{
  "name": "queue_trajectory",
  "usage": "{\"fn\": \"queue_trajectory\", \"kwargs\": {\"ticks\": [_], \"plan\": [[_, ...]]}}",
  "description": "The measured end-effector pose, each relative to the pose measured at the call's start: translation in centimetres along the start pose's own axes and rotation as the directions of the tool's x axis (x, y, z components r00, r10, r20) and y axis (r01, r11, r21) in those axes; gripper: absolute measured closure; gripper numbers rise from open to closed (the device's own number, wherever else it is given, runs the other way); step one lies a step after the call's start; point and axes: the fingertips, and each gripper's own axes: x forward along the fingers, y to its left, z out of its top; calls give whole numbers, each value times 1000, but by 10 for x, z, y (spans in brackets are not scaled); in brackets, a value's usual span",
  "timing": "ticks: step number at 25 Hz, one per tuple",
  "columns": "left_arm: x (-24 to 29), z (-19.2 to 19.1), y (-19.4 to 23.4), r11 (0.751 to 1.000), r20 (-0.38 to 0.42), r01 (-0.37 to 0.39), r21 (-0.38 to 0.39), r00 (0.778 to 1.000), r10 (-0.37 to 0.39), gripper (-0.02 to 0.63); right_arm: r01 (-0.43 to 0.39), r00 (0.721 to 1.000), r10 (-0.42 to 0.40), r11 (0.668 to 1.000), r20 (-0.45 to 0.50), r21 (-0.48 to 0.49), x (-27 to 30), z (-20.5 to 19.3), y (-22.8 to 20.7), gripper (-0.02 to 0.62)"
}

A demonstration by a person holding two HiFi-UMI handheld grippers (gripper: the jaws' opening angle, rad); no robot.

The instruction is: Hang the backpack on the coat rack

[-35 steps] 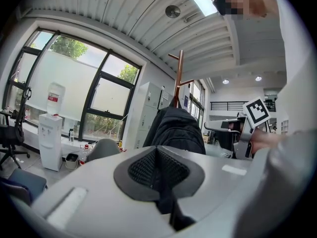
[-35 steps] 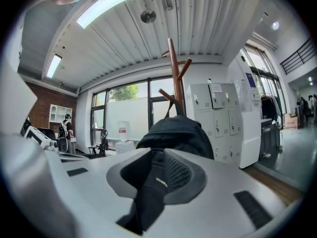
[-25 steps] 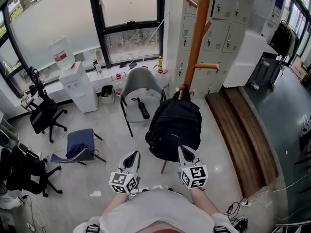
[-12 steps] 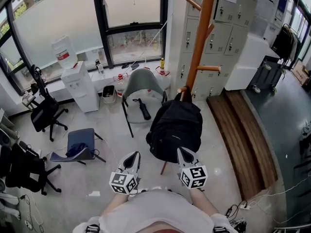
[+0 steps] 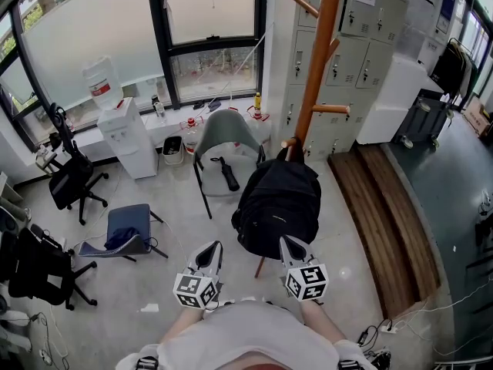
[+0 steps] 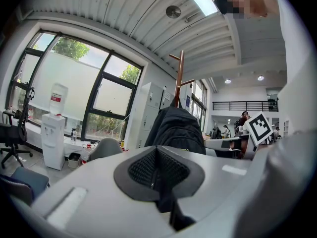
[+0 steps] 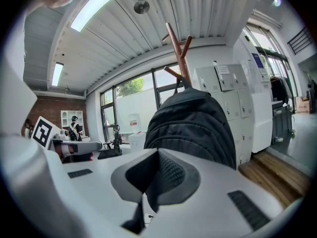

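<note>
A black backpack (image 5: 279, 205) rests on a seat whose one leg shows below it, at the foot of the wooden coat rack (image 5: 316, 60). The rack's pegs stick out above and beside the bag. My left gripper (image 5: 211, 248) and right gripper (image 5: 291, 243) are held side by side just in front of the backpack, both shut and empty. In the left gripper view the closed pads (image 6: 157, 168) point at the backpack (image 6: 177, 129) with the rack (image 6: 179, 76) behind it. From the right gripper (image 7: 156, 175), the backpack (image 7: 195, 123) looms close, under the rack (image 7: 178, 46).
A grey chair (image 5: 223, 133) with a dark object on it stands behind the backpack. A water dispenser (image 5: 123, 133), an office chair (image 5: 71, 179) and a low blue seat (image 5: 127, 226) are to the left. Lockers (image 5: 362, 29) and a wooden platform (image 5: 385, 206) lie to the right.
</note>
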Motion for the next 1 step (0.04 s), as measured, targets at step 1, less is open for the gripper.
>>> {"fn": "queue_trajectory", "kwargs": {"ticks": [1], "plan": [[0,0,0,1000,0,0,0,1000,0,595,0,1000,0,1000,-1,1,0,-1,0,588]]}}
